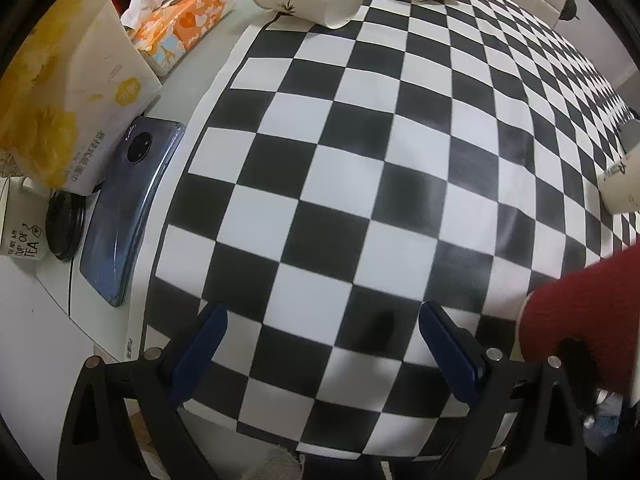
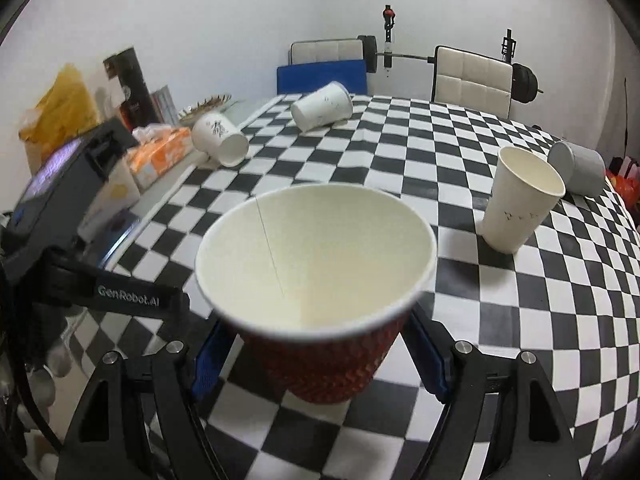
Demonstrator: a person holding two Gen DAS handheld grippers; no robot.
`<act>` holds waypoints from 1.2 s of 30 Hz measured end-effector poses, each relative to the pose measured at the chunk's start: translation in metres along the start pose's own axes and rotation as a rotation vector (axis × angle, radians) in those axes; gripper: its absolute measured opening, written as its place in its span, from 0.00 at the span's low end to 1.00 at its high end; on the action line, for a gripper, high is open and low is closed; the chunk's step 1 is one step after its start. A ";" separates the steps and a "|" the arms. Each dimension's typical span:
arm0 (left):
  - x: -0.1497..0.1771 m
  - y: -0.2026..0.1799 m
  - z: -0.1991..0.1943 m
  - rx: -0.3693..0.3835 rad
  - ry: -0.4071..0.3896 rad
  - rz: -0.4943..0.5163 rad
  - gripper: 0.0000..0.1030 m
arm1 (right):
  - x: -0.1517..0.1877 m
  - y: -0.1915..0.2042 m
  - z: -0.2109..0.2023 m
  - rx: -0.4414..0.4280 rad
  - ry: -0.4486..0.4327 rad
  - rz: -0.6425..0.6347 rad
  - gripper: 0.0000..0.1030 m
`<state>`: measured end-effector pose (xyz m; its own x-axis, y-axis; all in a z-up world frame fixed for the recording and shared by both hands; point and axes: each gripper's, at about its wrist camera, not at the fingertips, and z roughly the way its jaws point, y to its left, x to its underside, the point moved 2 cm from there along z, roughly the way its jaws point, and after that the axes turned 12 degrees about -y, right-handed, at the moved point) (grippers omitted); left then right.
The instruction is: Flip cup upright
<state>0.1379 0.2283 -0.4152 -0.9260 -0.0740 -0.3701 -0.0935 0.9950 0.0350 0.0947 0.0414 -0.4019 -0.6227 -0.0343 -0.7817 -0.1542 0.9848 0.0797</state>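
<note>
A red ribbed paper cup (image 2: 320,344) with a cream inside stands upright between the fingers of my right gripper (image 2: 320,356); its base looks to be on the checkered cloth (image 2: 500,320). The blue pads (image 2: 426,356) sit close to its sides; whether they press it I cannot tell. The cup also shows in the left wrist view (image 1: 580,320) at the right edge. My left gripper (image 1: 320,352) is open and empty above the cloth (image 1: 360,180). Two white cups lie on their sides at the far end, one printed (image 2: 220,138) and one plain (image 2: 322,110). A tall white cup (image 2: 520,204) stands upright.
A grey cup (image 2: 578,166) lies on its side at the right. A phone (image 1: 128,208), a yellow box (image 1: 68,96), an orange tissue pack (image 1: 188,20), a black lid (image 1: 64,226) and a mug (image 1: 20,220) line the table's left edge. Chairs (image 2: 472,78) and a barbell stand behind.
</note>
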 end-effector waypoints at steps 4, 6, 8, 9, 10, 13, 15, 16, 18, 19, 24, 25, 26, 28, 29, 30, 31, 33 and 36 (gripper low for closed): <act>0.017 -0.001 -0.014 -0.003 -0.030 -0.004 0.95 | 0.007 -0.003 -0.002 -0.004 0.071 0.006 0.85; 0.022 0.000 -0.028 -0.011 -0.071 0.001 0.95 | 0.008 -0.003 -0.007 0.002 0.084 -0.006 0.86; 0.027 0.001 -0.044 -0.019 -0.113 0.007 0.95 | 0.009 -0.001 -0.014 0.007 0.095 -0.023 0.87; 0.030 0.002 -0.052 -0.026 -0.133 0.010 0.95 | 0.010 -0.001 -0.019 0.013 0.102 -0.032 0.87; 0.032 0.001 -0.060 -0.032 -0.151 0.013 0.95 | 0.010 -0.001 -0.024 0.014 0.112 -0.033 0.87; 0.039 -0.003 -0.088 -0.053 -0.196 0.012 0.95 | 0.013 -0.004 -0.046 0.040 0.143 -0.023 0.87; 0.047 -0.005 -0.109 -0.060 -0.217 0.014 0.96 | 0.015 -0.008 -0.062 0.078 0.198 -0.005 0.87; 0.044 -0.011 -0.118 -0.061 -0.219 0.017 0.97 | 0.015 -0.011 -0.069 0.079 0.216 0.016 0.87; 0.051 -0.023 -0.130 -0.055 -0.220 0.033 0.97 | 0.011 -0.020 -0.087 0.118 0.275 0.073 0.87; 0.050 -0.029 -0.138 -0.050 -0.219 0.046 0.97 | 0.008 -0.024 -0.095 0.127 0.292 0.097 0.87; 0.061 -0.041 -0.191 -0.005 -0.218 0.089 0.97 | -0.028 -0.040 -0.144 0.159 0.346 0.148 0.87; 0.058 -0.042 -0.199 0.000 -0.224 0.094 0.97 | -0.035 -0.042 -0.153 0.164 0.350 0.148 0.87; 0.058 -0.044 -0.211 0.000 -0.231 0.097 0.97 | -0.043 -0.042 -0.162 0.170 0.350 0.140 0.87; 0.056 -0.046 -0.233 0.000 -0.245 0.102 0.97 | -0.060 -0.044 -0.183 0.173 0.340 0.126 0.87; 0.055 -0.047 -0.243 0.005 -0.254 0.104 0.97 | -0.068 -0.044 -0.195 0.179 0.335 0.116 0.87; 0.053 -0.048 -0.254 0.011 -0.264 0.103 0.97 | -0.077 -0.043 -0.201 0.183 0.332 0.109 0.87; 0.052 -0.048 -0.263 0.019 -0.273 0.102 0.97 | -0.084 -0.043 -0.210 0.188 0.327 0.102 0.87; 0.050 -0.051 -0.278 0.027 -0.285 0.112 0.97 | -0.097 -0.043 -0.227 0.202 0.317 0.090 0.87; 0.050 -0.053 -0.296 0.031 -0.297 0.129 0.97 | -0.110 -0.043 -0.246 0.197 0.321 0.104 0.87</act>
<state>-0.0112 0.1518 -0.1607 -0.7818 0.0712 -0.6194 0.0330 0.9968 0.0729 -0.0188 -0.0386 -0.1677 -0.8402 0.0463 -0.5403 0.0531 0.9986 0.0030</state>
